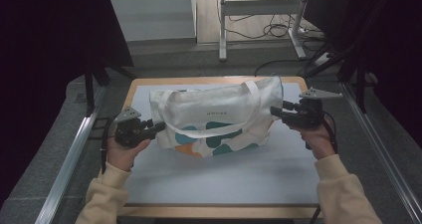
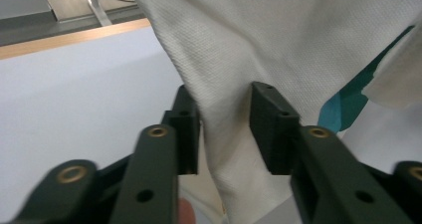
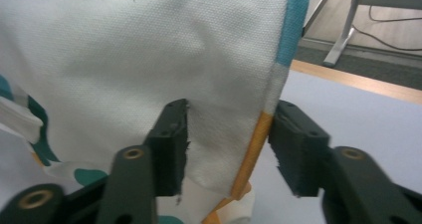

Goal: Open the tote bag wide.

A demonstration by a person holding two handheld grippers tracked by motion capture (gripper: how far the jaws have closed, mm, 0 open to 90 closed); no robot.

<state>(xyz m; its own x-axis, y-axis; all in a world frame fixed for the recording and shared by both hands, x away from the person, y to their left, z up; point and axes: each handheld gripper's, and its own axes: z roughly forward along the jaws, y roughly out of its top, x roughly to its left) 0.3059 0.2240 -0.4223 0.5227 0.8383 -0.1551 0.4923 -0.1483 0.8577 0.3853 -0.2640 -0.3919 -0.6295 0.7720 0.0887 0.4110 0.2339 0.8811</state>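
Two grippers close in on the ends of a white tote bag

The tote bag (image 1: 216, 117), white with teal and orange blobs near its bottom, lies on the pale mat (image 1: 224, 174) of the table, its handle (image 1: 211, 129) looped across its face. The left gripper (image 1: 158, 127) is at the bag's left end; in the left gripper view a fold of white cloth runs between its jaws, which stand a little apart and do not plainly press it. The right gripper (image 1: 274, 111) is at the bag's right end; its jaws straddle the bag's orange-edged corner (image 3: 251, 154), one pad against the cloth, the other just clear.
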